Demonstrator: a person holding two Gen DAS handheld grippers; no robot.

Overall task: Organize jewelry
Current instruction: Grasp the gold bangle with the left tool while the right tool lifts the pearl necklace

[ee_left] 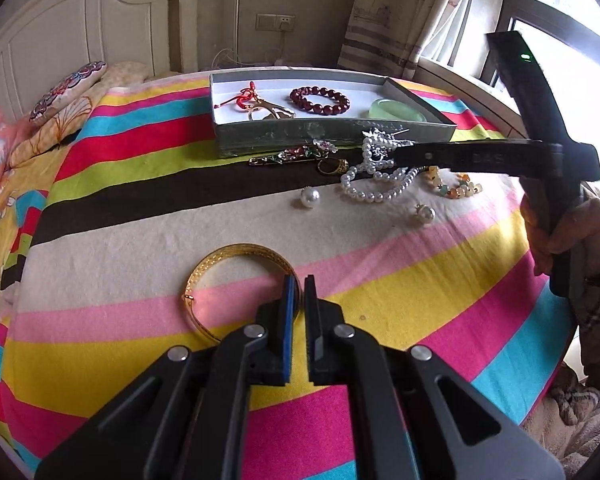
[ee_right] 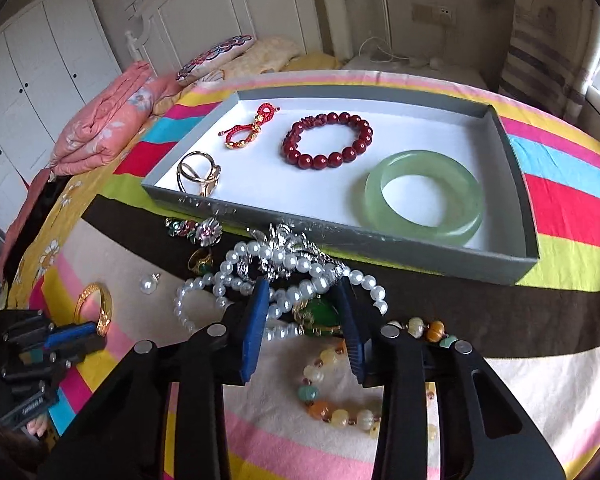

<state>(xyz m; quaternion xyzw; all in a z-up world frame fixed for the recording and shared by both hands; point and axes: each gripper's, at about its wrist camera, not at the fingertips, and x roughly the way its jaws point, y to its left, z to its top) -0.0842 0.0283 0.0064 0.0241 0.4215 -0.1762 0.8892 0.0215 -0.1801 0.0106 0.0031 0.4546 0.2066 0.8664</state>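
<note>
Down on the striped bedspread [ee_left: 140, 216], the left gripper [ee_left: 299, 292] has its fingers [ee_left: 288, 304] drawn nearly together across the rim of the gold bangle [ee_left: 220, 264], which lies flat on the pink and cream stripes; whether the pads actually press the metal cannot be told. Further up the bed, the right gripper [ee_right: 304, 300] stands with its fingers [ee_right: 256, 312] spread apart over the tangled pearl necklace [ee_right: 284, 268], a green pendant [ee_right: 320, 314] showing between them, and grips nothing. Beside that heap lie a multicoloured bead bracelet [ee_right: 340, 400], a loose pearl earring [ee_right: 148, 284], a gold ring [ee_right: 200, 262] and a flower brooch [ee_right: 208, 232]. Just behind stands the grey tray [ee_right: 420, 252], holding a red cord bracelet [ee_right: 248, 128], a dark red bead bracelet [ee_right: 328, 140], a pale green jade bangle [ee_right: 424, 196] and a gold open-work ring [ee_right: 200, 174].
</note>
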